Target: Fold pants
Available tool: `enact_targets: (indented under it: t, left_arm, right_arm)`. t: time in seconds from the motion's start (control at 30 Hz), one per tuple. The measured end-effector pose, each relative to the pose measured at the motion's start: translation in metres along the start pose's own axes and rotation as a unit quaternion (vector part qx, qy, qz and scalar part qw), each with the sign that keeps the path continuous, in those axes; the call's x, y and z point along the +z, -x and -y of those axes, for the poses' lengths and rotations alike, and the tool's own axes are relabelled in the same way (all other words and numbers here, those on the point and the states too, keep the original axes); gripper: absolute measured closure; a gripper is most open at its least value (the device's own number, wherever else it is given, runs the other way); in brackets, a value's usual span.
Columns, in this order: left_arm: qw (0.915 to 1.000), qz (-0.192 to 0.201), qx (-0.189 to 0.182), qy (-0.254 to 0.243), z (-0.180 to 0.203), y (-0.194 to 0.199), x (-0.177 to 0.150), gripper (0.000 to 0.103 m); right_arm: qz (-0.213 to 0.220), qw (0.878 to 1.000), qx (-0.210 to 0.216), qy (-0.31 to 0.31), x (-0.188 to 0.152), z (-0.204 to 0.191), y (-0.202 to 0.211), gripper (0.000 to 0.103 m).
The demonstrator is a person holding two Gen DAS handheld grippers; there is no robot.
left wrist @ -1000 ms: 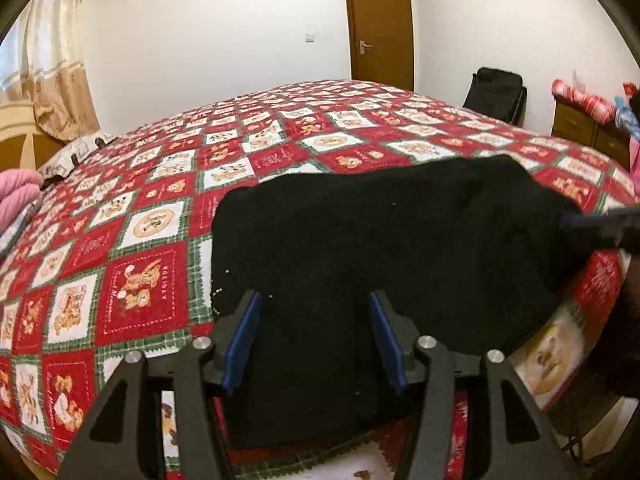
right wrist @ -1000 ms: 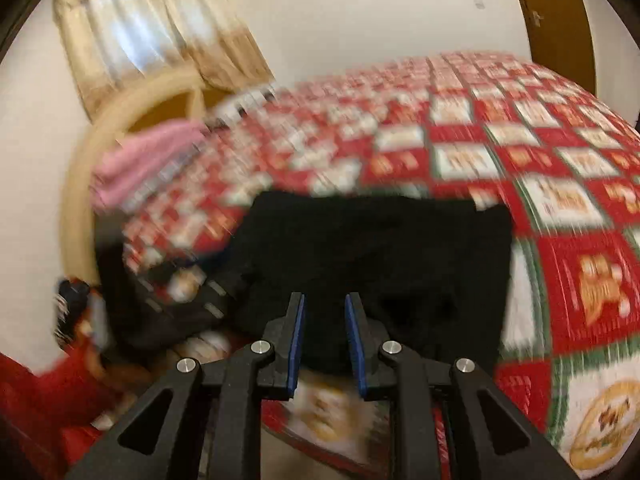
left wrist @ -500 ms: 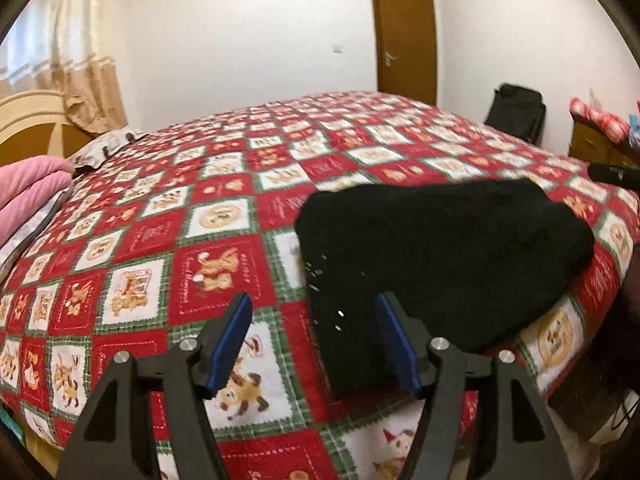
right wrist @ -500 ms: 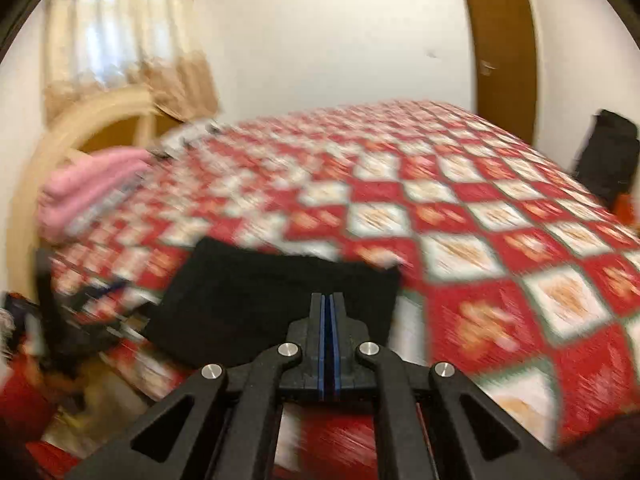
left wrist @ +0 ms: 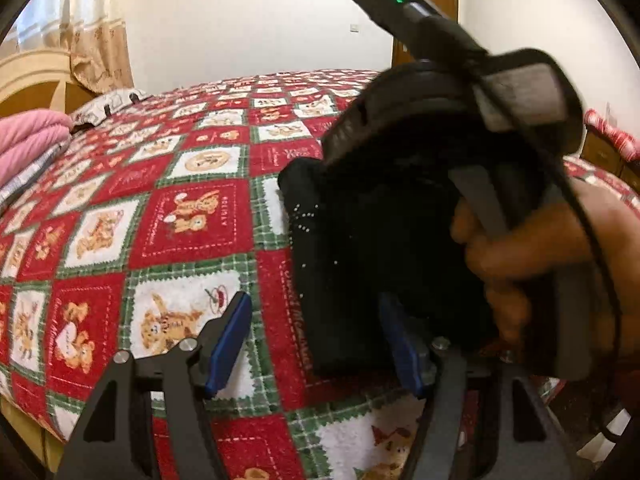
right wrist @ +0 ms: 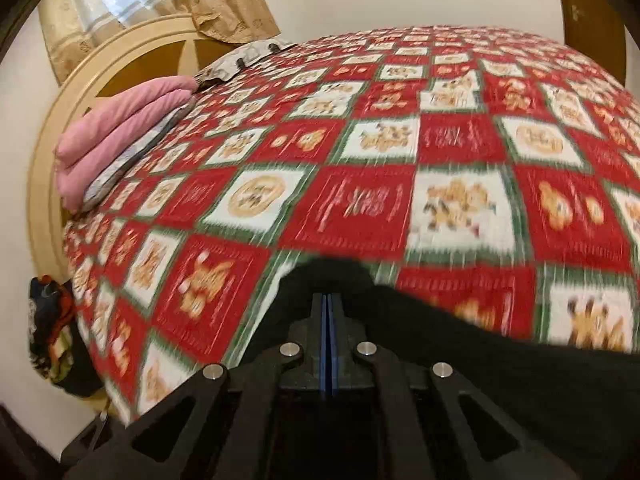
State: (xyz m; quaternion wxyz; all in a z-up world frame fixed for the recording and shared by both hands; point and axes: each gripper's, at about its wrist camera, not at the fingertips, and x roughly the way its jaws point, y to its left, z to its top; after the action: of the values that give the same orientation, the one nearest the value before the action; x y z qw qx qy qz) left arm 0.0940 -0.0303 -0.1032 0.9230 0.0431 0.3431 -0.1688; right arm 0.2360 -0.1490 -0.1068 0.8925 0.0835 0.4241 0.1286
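The black pants (left wrist: 340, 264) lie on the red, white and green patchwork bedspread (left wrist: 192, 216) near the bed's front edge. My left gripper (left wrist: 314, 344) is open just above the spread, its right pad (left wrist: 400, 344) over the pants' near left corner, pressing nothing. A person's hand (left wrist: 536, 240) carries the right tool across the pants and hides most of them. In the right wrist view my right gripper (right wrist: 327, 308) is shut, its blue pads together, with black pants cloth (right wrist: 500, 368) bunched round its tips and trailing to the lower right.
Folded pink bedding (right wrist: 120, 128) lies by the cream headboard (right wrist: 52, 168) at the left. A heap of clothes (right wrist: 52, 320) sits on the floor beside the bed. A brown door (left wrist: 424, 4) and a wooden dresser (left wrist: 600, 152) stand beyond the far side.
The right gripper has shut and swept fast across the bed with black cloth at its tips. Its tool and hand now fill the right of the left wrist view. The left gripper stays open.
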Motion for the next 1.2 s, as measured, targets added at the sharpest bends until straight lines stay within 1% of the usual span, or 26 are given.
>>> enact_targets:
  t: [0.07, 0.1, 0.2, 0.23, 0.33, 0.4, 0.43, 0.47, 0.5, 0.53, 0.6, 0.63, 0.67, 0.7, 0.73, 0.77, 0.8, 0.83, 0.87, 0.9, 0.93, 0.97, 1.03, 1.1, 1.13, 1.2]
  left_arm:
    - [0.9999, -0.004, -0.008, 0.012, -0.004, -0.002, 0.000, 0.032]
    - [0.9999, -0.005, -0.009, 0.011, -0.004, -0.002, 0.000, 0.031]
    - [0.9999, -0.003, -0.010, 0.009, -0.004, -0.003, -0.001, 0.031]
    - [0.9999, -0.005, -0.011, 0.011, -0.004, -0.003, 0.000, 0.031]
    - [0.9998, -0.008, -0.014, 0.015, -0.005, -0.004, 0.002, 0.031]
    - [0.9997, -0.010, -0.015, 0.017, -0.006, -0.006, 0.003, 0.029]
    - [0.9997, -0.011, -0.013, 0.017, -0.006, -0.006, 0.003, 0.029]
    - [0.9998, -0.011, -0.011, 0.015, -0.006, -0.006, 0.003, 0.029]
    - [0.9998, -0.012, -0.010, 0.013, -0.005, -0.006, 0.004, 0.028]
    - [0.9997, -0.015, -0.014, 0.010, -0.005, -0.006, 0.005, 0.026]
    - [0.9997, -0.021, -0.014, 0.008, -0.007, -0.005, 0.007, 0.026]
    - [0.9996, -0.022, -0.013, 0.010, -0.009, -0.004, 0.009, 0.026]
    - [0.9996, -0.022, -0.013, 0.012, -0.010, -0.002, 0.010, 0.026]
    - [0.9996, -0.020, -0.012, 0.017, -0.013, 0.002, 0.013, 0.026]
    - [0.9996, -0.017, -0.012, 0.020, -0.015, 0.004, 0.015, 0.026]
    - [0.9996, -0.010, -0.012, 0.024, -0.017, 0.009, 0.019, 0.026]
    - [0.9996, -0.003, -0.011, 0.027, -0.020, 0.013, 0.023, 0.026]
    - [0.9995, 0.003, -0.008, 0.029, -0.022, 0.015, 0.028, 0.026]
    - [0.9994, 0.009, -0.007, 0.031, -0.023, 0.016, 0.032, 0.026]
    - [0.9993, 0.015, -0.007, 0.034, -0.025, 0.017, 0.037, 0.025]
    - [0.9990, 0.021, -0.008, 0.037, -0.027, 0.015, 0.044, 0.024]
    - [0.9988, 0.026, -0.009, 0.040, -0.028, 0.013, 0.048, 0.022]
    - [0.9981, 0.030, -0.016, 0.051, -0.030, 0.003, 0.058, 0.016]
    - [0.9974, 0.021, -0.028, 0.064, -0.031, -0.010, 0.064, 0.016]
    - [0.9966, 0.009, -0.038, 0.073, -0.031, -0.020, 0.065, 0.016]
    - [0.9954, -0.004, -0.049, 0.082, -0.029, -0.030, 0.063, 0.016]
  right_arm:
    - [0.009, 1.000, 0.009, -0.015, -0.001, 0.003, 0.004, 0.102]
    - [0.020, 0.999, 0.026, -0.023, -0.004, 0.005, 0.014, 0.102]
    - [0.083, 0.994, 0.071, -0.025, -0.018, 0.008, 0.066, 0.102]
    - [0.092, 0.993, 0.070, -0.019, -0.022, 0.010, 0.079, 0.102]
    - [0.116, 0.992, 0.037, -0.015, -0.048, 0.022, 0.131, 0.101]
    - [0.118, 0.993, -0.004, -0.011, -0.071, 0.042, 0.158, 0.101]
    - [0.110, 0.993, -0.035, -0.010, -0.083, 0.051, 0.165, 0.101]
    - [0.087, 0.993, -0.079, -0.018, -0.099, 0.068, 0.170, 0.101]
    - [0.067, 0.992, -0.103, -0.033, -0.112, 0.083, 0.170, 0.101]
    - [0.055, 0.992, -0.090, -0.064, -0.128, 0.102, 0.173, 0.101]
    - [0.068, 0.990, -0.036, -0.121, -0.144, 0.119, 0.184, 0.102]
    - [0.073, 0.988, -0.026, -0.134, -0.145, 0.121, 0.191, 0.102]
    - [0.077, 0.988, -0.028, -0.135, -0.143, 0.118, 0.198, 0.101]
    - [0.088, 0.986, -0.032, -0.134, -0.140, 0.116, 0.203, 0.101]
    - [0.110, 0.984, -0.032, -0.137, -0.137, 0.115, 0.211, 0.101]
    - [0.143, 0.978, -0.024, -0.149, -0.133, 0.119, 0.221, 0.100]
    - [0.158, 0.974, -0.017, -0.163, -0.131, 0.124, 0.225, 0.098]
    - [0.171, 0.969, -0.010, -0.181, -0.128, 0.132, 0.228, 0.084]
    - [0.181, 0.961, -0.001, -0.208, -0.125, 0.144, 0.229, 0.051]
    - [0.188, 0.955, 0.000, -0.229, -0.124, 0.152, 0.229, 0.033]
    - [0.198, 0.947, -0.004, -0.252, -0.124, 0.160, 0.230, 0.019]
    - [0.218, 0.937, -0.005, -0.273, -0.126, 0.171, 0.232, 0.019]
    - [0.210, 0.935, 0.001, -0.287, -0.124, 0.179, 0.225, 0.019]
    - [0.192, 0.945, -0.019, -0.263, -0.116, 0.173, 0.212, 0.019]
    - [0.185, 0.951, -0.033, -0.244, -0.113, 0.165, 0.208, 0.019]
    - [0.145, 0.967, -0.075, -0.197, -0.109, 0.146, 0.189, 0.019]
